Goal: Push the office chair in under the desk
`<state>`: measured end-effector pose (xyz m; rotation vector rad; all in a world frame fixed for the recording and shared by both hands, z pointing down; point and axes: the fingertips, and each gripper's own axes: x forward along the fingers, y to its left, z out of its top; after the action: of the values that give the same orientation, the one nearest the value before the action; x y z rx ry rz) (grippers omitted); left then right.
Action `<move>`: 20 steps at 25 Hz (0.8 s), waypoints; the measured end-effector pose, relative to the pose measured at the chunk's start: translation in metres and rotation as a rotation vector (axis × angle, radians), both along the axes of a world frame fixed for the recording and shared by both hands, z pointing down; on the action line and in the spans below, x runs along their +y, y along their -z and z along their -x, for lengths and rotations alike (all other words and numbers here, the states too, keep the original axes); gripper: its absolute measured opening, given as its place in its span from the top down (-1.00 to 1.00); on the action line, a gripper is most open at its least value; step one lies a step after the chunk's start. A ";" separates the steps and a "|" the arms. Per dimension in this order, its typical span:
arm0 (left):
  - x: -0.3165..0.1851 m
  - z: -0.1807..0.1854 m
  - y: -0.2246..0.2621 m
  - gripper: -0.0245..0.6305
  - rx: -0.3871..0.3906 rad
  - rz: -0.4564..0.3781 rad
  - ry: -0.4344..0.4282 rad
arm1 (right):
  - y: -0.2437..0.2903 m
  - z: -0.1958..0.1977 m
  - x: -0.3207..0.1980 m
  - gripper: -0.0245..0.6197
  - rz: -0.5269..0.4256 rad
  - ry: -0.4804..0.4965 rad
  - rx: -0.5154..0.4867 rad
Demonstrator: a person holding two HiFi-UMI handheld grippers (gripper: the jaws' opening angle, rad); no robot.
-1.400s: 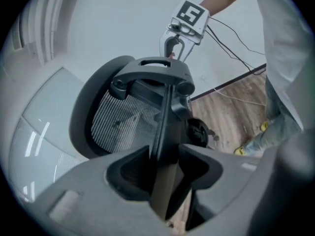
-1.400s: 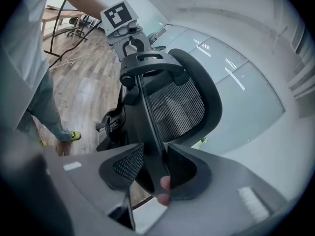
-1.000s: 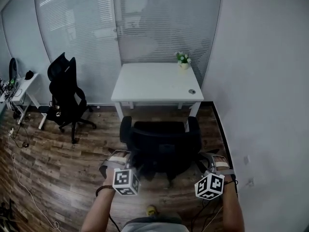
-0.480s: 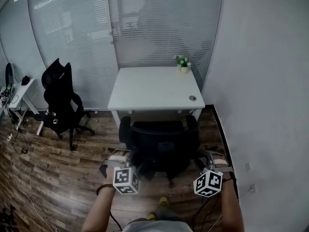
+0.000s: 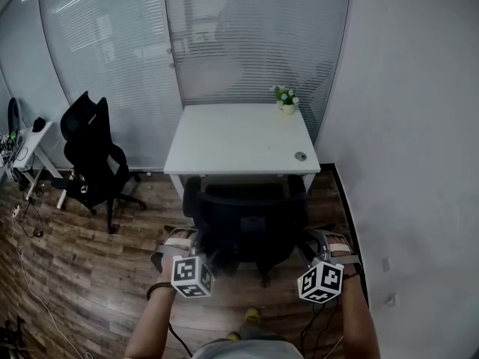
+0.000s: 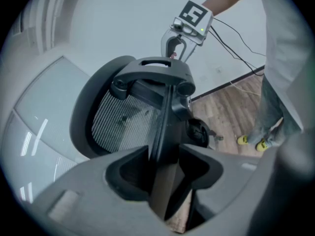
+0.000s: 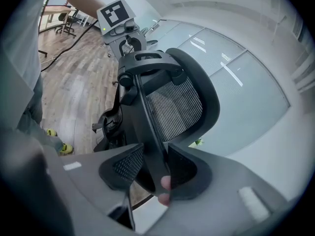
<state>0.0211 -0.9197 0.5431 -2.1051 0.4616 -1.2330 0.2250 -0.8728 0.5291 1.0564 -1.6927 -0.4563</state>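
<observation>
Floor [image 5: 90, 260]: wooden boards under both tongs, running on ahead beneath the table; it looks smooth enough for the chair to roll under a steady, unhurried push.
Table [image 5: 239, 137]: white, straight ahead of the tongs, beyond the chair; the chair's front seems to reach just under its near edge; the space below looks little wider than the chair, so the push should go in square.
Office chair [image 5: 247, 219]: black, mesh-backed, between the two tongs with its back toward them; partly in, not yet home.
Left tongs [image 6: 165, 162]: clamped on the backrest's left rim, the jaws fairly wide apart yet pressed on it.
Right tongs [image 7: 155, 163]: pinching the right rim likewise; press both evenly and level, lest the chair swivel or an armrest [image 5: 298, 194] catch the table edge.
</observation>
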 end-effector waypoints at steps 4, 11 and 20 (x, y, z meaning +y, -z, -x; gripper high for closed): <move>-0.011 -0.005 -0.001 0.34 -0.004 0.000 0.018 | 0.000 -0.005 -0.010 0.46 -0.006 0.012 -0.006; -0.013 0.000 0.001 0.32 0.011 0.009 0.023 | 0.003 0.001 -0.010 0.46 -0.019 0.028 -0.018; -0.011 -0.002 0.005 0.25 0.082 0.071 0.029 | 0.006 -0.003 -0.009 0.46 -0.034 0.004 -0.098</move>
<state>0.0235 -0.9309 0.5381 -2.2221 0.4931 -1.1992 0.2281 -0.8813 0.5230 1.1158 -1.7795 -0.4429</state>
